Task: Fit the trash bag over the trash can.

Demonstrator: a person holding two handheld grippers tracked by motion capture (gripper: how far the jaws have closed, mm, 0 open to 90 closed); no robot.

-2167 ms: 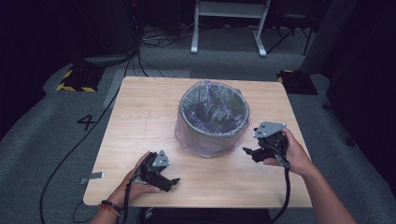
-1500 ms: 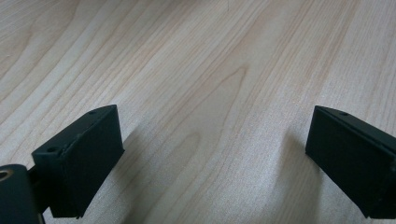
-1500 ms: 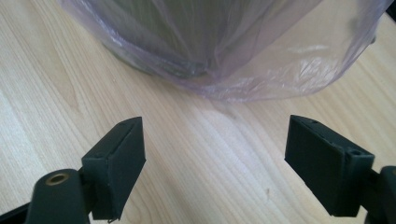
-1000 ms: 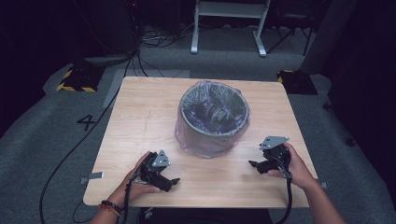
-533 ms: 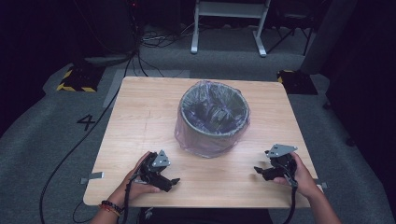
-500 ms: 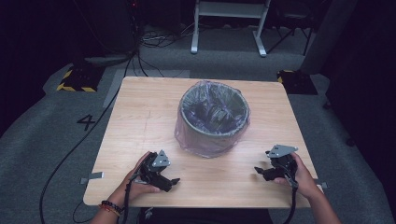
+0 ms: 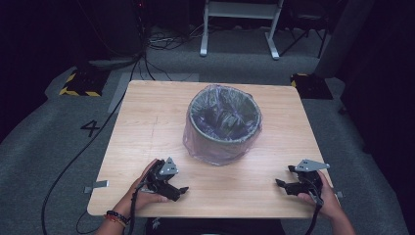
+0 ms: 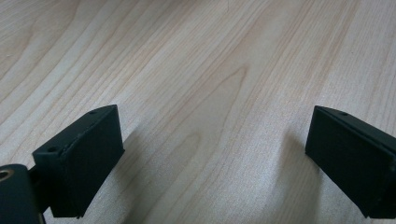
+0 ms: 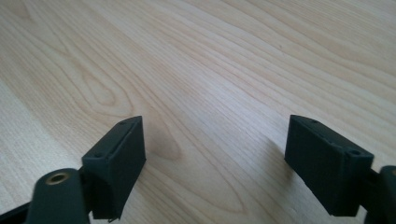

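While both tools rest low near the table's front edge, the notes are these:

Bin: round bin (image 7: pixel 224 123) with a thin clear-purplish liner bag (image 7: pixel 195 142) stands upright at mid table, a bit toward the far side; the bag is folded over the rim and hangs loose down the wall.

Left gripper (image 7: pixel 182 190): on the table (image 7: pixel 147 117) at front left, held by the left hand (image 7: pixel 142 188); jaws wide apart w/ nothing between, bare wood under them in the left gripper view.

Right gripper (image 7: pixel 279 183): front right, near the table's edge, in the right hand (image 7: pixel 320 193); jaws also spread, empty, wood grain below in the right gripper view.

Distance: both grippers well apart from the bin, one on each side.

Step, my guess: rest pose, bag work either finished or about to begin; cannot tell which.

How to do well: approach the rim from both sides together, keep jaws spread until one pad is inside and one outside of the film.

Risk: thin film slips or tears if pulled from one side only; bin may slide, so pull even and slow.
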